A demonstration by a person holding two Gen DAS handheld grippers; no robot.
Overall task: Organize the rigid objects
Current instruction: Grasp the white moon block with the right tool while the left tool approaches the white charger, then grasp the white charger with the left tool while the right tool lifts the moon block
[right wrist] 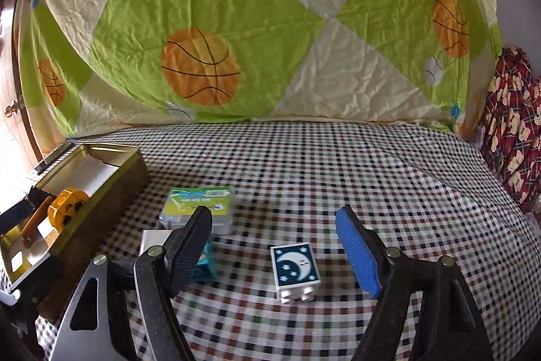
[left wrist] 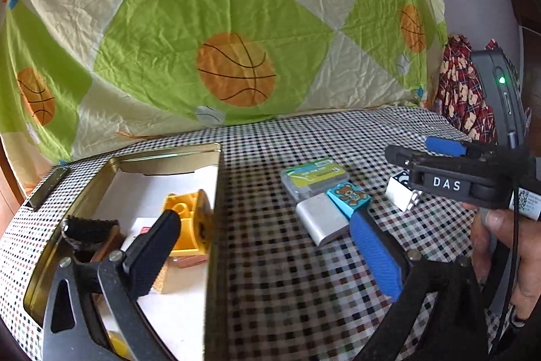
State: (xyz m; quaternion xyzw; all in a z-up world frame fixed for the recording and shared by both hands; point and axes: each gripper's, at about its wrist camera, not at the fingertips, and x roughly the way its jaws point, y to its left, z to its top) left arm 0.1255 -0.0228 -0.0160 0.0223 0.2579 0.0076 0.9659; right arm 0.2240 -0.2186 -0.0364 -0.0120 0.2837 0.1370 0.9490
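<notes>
White plastic with a dark blue moon picture on top, the toy block (right wrist: 295, 271) lies on the checked cloth (right wrist: 338, 164) between the spread fingers of the right gripper (right wrist: 275, 254), touching neither. Its long side runs away from the camera and its studs face the camera.

The right gripper stands wide and holds nothing. The left gripper (left wrist: 270, 246) is also wide and empty, its black finger (left wrist: 154, 251) over the gold tin (left wrist: 81, 192) and its blue one over the cloth.

In the tin lies a yellow toy piece (left wrist: 187, 225); the things beside it are half hidden by the fingers and hard to make out.

Only the left view shows the teddy block (left wrist: 348, 197) and silver block (left wrist: 321, 222) clearly, touching the green card box (left wrist: 314, 180). In the right view the black finger covers most of both. There the moon block is mostly hidden behind the right gripper (left wrist: 449, 171) and a hand (left wrist: 500, 252).
</notes>
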